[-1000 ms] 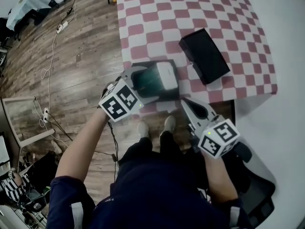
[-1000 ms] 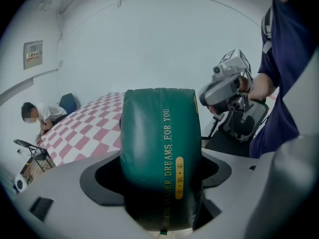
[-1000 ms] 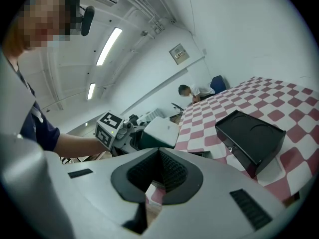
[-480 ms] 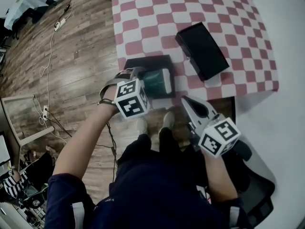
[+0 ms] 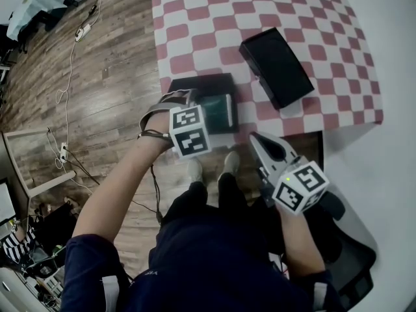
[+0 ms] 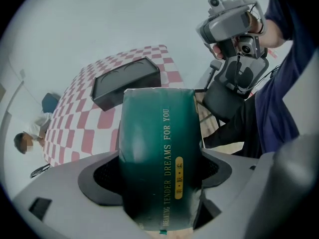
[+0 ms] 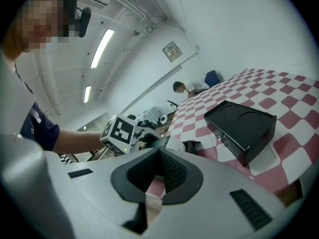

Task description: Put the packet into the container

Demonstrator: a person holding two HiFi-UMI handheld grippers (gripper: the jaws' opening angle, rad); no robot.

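Your left gripper (image 5: 195,109) has its jaws clamped on the green packet (image 5: 218,109). The left gripper view shows the pads pressing both sides of its near end, while most of its length sticks out past them unsupported. The packet hangs over the near part of a shallow black tray (image 5: 195,83) at the near-left corner of the checked cloth (image 5: 214,18). I take this tray to be the container, though a black box (image 5: 276,67) that looks closed lies further along toward the right edge. No view shows whether the packet already touches the tray floor.

Your right gripper (image 5: 256,140) hovers off the near edge of the surface, jaws together on nothing, so nothing is steadying the tray.

Here is what could go wrong:

- **Sliding tray:** It sits right at the corner. If you push the packet down or sideways against its rim, it could slide toward the edge and drop to the floor.
- **Early release:** If you let go with part of the packet over the rim, the overhanging end may tip it out onto the cloth or off the near edge.
- **Soft packet:** It looks soft, so the free end may sag and catch on the rim as you lower it.
- **Dragging on exit:** If you open while the pads are jammed against the tray wall, the packet may come back out as you pull away.
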